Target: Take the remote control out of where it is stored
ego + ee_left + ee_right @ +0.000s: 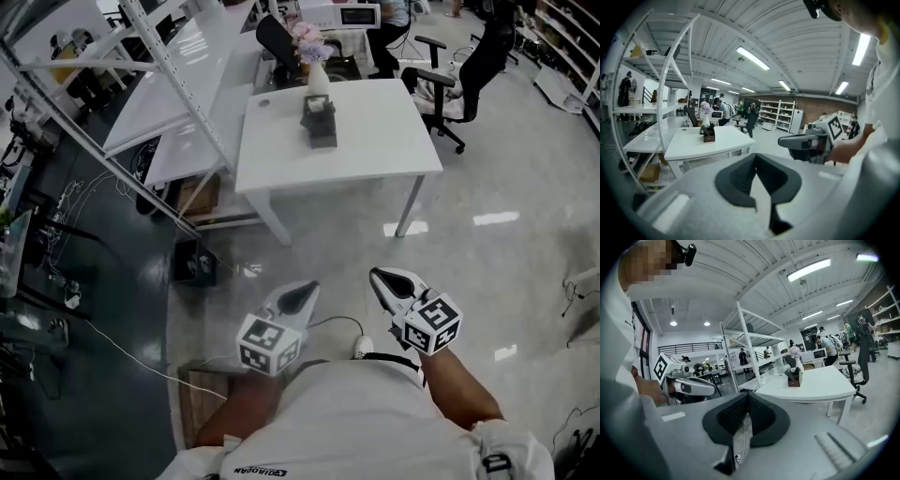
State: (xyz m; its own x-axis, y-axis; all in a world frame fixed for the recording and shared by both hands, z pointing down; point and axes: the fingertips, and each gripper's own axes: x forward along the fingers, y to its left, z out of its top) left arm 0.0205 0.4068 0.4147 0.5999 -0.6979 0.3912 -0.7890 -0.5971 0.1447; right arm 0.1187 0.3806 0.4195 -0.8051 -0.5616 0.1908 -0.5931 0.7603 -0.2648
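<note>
**A:** White laminate, item one: the table (375, 141), which we take as our landmark. What stands on it?

**B:** Item two, a dark holder (320, 127), at the middle of the table towards its far edge. Dark things stick up out of it, and we take one of them for the remote control (792, 372) (too small to be certain). Item three, a white vase (319, 77) of flowers, at the table's far edge, just beyond the holder.

**A:** And our tongs?

**B:** Item four, the left gripper (302, 295): jaws together, nothing between them. Item five, the right gripper (386, 279): jaws likewise closed on nothing. Both hang over the floor (506, 262), well short of the table's near edge, and point towards it.

**A:** Which step do we enter?

**B:** The approach, as we judge it. The remote sits in its holder on the table and is not yet touched.

**A:** What does the next move call for?

**B:** First we close the gap to the table's near edge. Then we part one pair of jaws before it reaches the holder and bring it down in line with the remote's upper end. Then we grip and lift straight up. The holder looks light and may rise with the remote, so the other gripper could steady it against the table.
</note>
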